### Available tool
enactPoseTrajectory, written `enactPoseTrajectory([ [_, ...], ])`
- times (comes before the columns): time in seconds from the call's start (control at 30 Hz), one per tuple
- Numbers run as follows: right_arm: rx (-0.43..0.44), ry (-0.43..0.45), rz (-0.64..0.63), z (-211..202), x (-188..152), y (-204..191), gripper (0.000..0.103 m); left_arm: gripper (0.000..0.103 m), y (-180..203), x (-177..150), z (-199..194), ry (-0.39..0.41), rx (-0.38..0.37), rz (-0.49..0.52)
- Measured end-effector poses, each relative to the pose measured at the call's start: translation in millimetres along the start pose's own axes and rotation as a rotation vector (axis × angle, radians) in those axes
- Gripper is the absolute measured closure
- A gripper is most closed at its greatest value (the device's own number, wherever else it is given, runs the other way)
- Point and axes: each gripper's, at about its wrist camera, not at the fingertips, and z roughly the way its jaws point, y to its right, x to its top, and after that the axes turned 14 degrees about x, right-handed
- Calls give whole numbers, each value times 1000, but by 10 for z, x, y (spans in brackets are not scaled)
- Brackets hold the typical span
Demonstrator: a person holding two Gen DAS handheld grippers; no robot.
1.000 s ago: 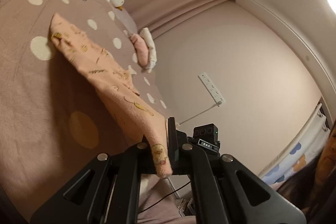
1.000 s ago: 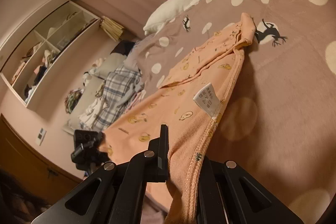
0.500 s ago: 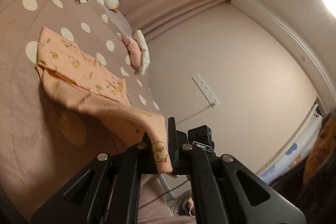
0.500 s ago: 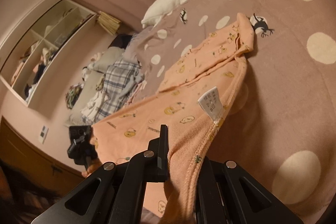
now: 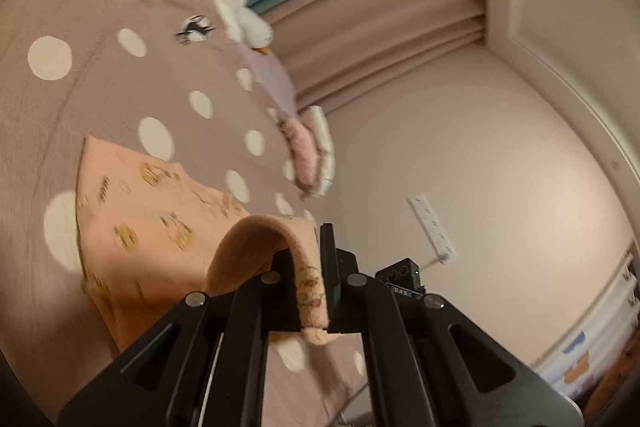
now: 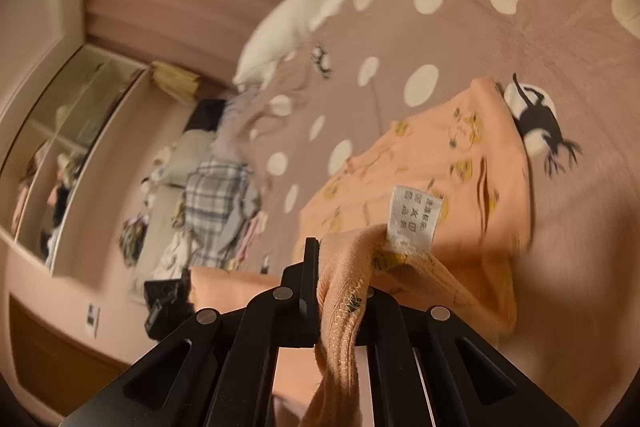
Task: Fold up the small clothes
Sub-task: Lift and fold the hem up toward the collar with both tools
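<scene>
Pinching a hem corner of the peach garment (image 5: 152,227) between the nearly closed fingers of the left gripper (image 5: 310,291), the cloth arching up and over the near-side finger before dropping ahead onto the bed. Clamping the opposite stitched edge of the same garment (image 6: 440,187) in the right gripper (image 6: 340,301), jaws drawn almost together with only fabric between, a loose tail hanging down past the fingers. Standing up just beyond the right fingertips, a white care label (image 6: 414,217). Lying folded over itself ahead of both grippers, the garment spreading flat on the dotted pink bedspread (image 5: 100,75), long axis running away from the fingertips, far end pointing toward the head of the bed and touching a black deer print (image 6: 540,123) in the right view. Resting farther off, beyond the garment, a small folded pink-and-white pile (image 5: 310,151) near the bed edge. Stretching farthest away, along the bed by the curtains (image 5: 380,39), a white goose plush (image 6: 312,3).
</scene>
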Motion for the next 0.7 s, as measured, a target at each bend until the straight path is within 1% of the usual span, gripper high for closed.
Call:
enactPoseTrajectory([
  [0.1, -41, -18, 61, 227, 265, 257, 98, 102, -180, 156, 259, -14, 47, -34],
  [0.13, -56, -20, 77, 251, 305, 311, 98, 102, -252, 213, 349, -19, 68, -49],
  [0.17, -90, -32, 106, 344, 392, 435, 98, 102, -316, 257, 421, -18, 89, -68],
  [0.2, -102, -38, 120, 381, 430, 493, 98, 102, -397, 309, 508, -23, 117, -83],
  [0.23, -132, -34, 161, 443, 489, 634, 98, 102, -470, 347, 575, -26, 150, -95],
  [0.3, -178, -41, 228, 496, 565, 821, 85, 101, -648, 420, 705, -44, 207, -140],
  [0.33, -184, -47, 255, 520, 593, 899, 70, 101, -717, 447, 754, -52, 237, -156],
  [0.37, -172, -59, 286, 537, 604, 982, 63, 101, -777, 470, 794, -60, 271, -167],
  [0.4, -160, -64, 315, 530, 607, 1033, 63, 101, -821, 476, 828, -74, 290, -166],
  [0.47, -130, -58, 341, 468, 590, 1050, 61, 101, -860, 457, 864, -102, 292, -160],
  [0.5, -126, -60, 338, 434, 583, 1027, 59, 101, -860, 443, 867, -118, 283, -151],
  [0.53, -120, -72, 325, 389, 533, 970, 55, 100, -850, 434, 862, -128, 280, -143],
  [0.57, -113, -92, 316, 354, 495, 922, 49, 98, -831, 428, 859, -139, 276, -134],
  [0.6, -111, -105, 314, 353, 484, 897, 47, 94, -816, 431, 852, -152, 272, -128],
  [0.63, -111, -133, 310, 340, 448, 856, 42, 91, -808, 437, 843, -159, 267, -130],
  [0.67, -111, -175, 312, 333, 404, 814, 40, 88, -814, 454, 835, -169, 259, -143],
  [0.7, -105, -198, 321, 338, 385, 798, 40, 83, -822, 478, 857, -175, 249, -160],
])
